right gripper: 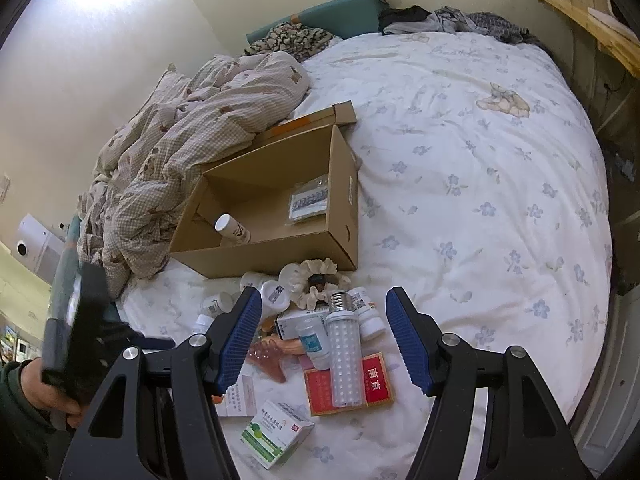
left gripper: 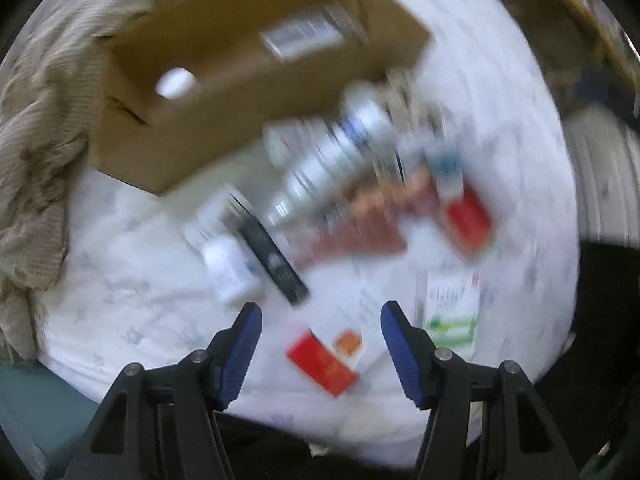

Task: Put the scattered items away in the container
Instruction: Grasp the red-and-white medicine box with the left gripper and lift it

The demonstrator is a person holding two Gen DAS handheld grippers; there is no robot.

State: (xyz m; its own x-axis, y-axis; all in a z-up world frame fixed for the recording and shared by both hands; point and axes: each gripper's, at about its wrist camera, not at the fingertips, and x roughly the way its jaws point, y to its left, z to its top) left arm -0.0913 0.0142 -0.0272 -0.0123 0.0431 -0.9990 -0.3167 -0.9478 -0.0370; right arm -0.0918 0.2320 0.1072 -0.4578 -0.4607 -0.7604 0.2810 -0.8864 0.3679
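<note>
An open cardboard box (right gripper: 340, 248) lies on the bed with a white bottle (right gripper: 232, 230) and a bagged item (right gripper: 310, 200) inside; the blurred left wrist view shows the same box (left gripper: 192, 148). In front of it lies a pile: an LED corn bulb (right gripper: 344, 356) on a red carton (right gripper: 376, 380), several white bottles, a cream scrunchie (right gripper: 316, 274) and a green-and-white medicine box (right gripper: 276, 432). My right gripper (right gripper: 324, 296) hovers open above the pile. My left gripper (left gripper: 320, 310) is open over a red-and-white box (left gripper: 320, 362), near a white bottle (left gripper: 230, 268) and a black device (left gripper: 276, 260).
A crumpled checked quilt (right gripper: 180, 148) presses against the box's left side. The white flowered sheet (right gripper: 480, 180) stretches to the right. Clothes (right gripper: 448, 18) lie at the bed's far end. A hand (right gripper: 44, 392) holds the other gripper at the lower left.
</note>
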